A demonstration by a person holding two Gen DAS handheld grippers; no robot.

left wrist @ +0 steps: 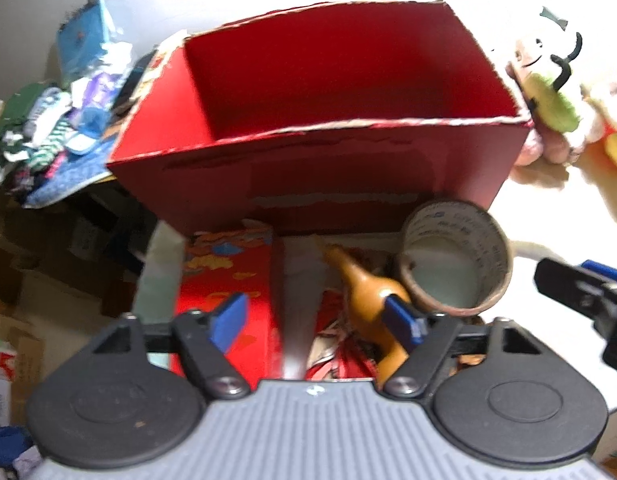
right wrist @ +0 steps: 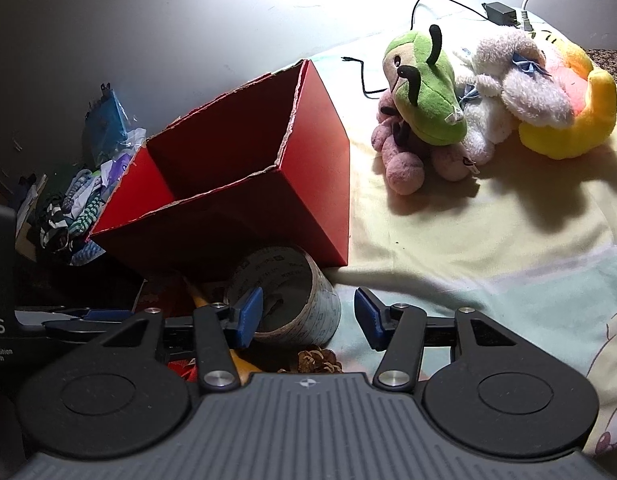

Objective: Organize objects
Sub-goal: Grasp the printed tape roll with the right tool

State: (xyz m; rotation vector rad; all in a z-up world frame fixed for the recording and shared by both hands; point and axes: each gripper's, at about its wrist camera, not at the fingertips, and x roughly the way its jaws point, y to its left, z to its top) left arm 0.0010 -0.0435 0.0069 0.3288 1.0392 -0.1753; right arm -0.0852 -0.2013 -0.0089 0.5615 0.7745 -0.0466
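My left tool (left wrist: 318, 322) is spread wide and grasps nothing, with an orange gourd (left wrist: 366, 284) touching its right finger and the red box (left wrist: 320, 120) standing empty just ahead. My right tool (right wrist: 308, 316) is released too, a tape roll (right wrist: 292, 300) just ahead between its fingers, its left finger inside the roll's opening. Plush toys (right wrist: 488, 100) lie on the bed (right wrist: 488, 248) well ahead to its right.

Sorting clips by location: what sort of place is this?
Probably a bedroom: a cartoon-print bedsheet with plush toys piled on it, and a heap of clothes by the wall.
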